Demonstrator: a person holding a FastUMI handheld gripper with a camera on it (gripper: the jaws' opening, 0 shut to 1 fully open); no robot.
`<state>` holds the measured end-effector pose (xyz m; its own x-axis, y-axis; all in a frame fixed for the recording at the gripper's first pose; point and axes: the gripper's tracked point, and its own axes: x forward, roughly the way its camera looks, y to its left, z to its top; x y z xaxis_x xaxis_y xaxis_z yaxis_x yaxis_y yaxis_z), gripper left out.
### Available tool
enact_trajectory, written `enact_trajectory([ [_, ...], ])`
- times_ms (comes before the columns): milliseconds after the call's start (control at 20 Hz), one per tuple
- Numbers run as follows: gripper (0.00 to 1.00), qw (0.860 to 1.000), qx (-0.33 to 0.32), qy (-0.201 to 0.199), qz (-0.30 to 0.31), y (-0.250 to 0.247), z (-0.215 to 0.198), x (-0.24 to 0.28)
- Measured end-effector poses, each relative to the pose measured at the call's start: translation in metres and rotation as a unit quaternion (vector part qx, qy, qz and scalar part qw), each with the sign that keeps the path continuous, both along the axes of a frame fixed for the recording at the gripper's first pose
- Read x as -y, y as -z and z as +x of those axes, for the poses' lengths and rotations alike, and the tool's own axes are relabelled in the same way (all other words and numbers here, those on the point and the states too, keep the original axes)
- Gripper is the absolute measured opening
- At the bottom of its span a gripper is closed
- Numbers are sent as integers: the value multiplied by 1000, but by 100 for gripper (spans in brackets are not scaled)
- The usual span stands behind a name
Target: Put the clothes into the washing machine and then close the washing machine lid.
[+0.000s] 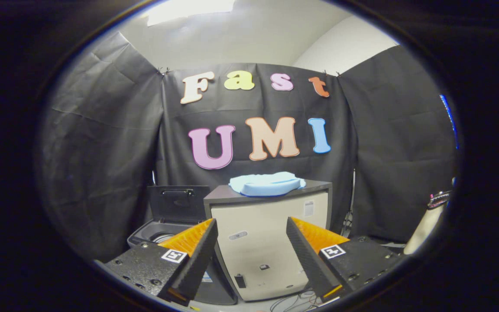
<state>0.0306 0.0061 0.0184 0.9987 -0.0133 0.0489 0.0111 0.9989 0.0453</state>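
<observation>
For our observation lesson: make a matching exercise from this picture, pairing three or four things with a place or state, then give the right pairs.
Things:
1. blue cloth
2. washing machine lid
3. gripper
4. cabinet

Places or states:
A. raised, standing open
B. lying folded on the cabinet top
C. open, holding nothing
D. right beside the washing machine, beyond the fingers

Pairs: 1-B, 2-A, 3-C, 4-D

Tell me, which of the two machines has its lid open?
The low dark washing machine beyond the left finger: its lid stands upright. The taller beige cabinet beside it carries the folded blue cloth.
</observation>
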Motion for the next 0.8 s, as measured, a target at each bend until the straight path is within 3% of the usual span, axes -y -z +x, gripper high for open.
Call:
enact_trajectory([
  [300, 96, 998, -9, -5, 57, -19, 44, 5],
  [800, 96, 997, -14, 17, 68, -79, 148, 28],
])
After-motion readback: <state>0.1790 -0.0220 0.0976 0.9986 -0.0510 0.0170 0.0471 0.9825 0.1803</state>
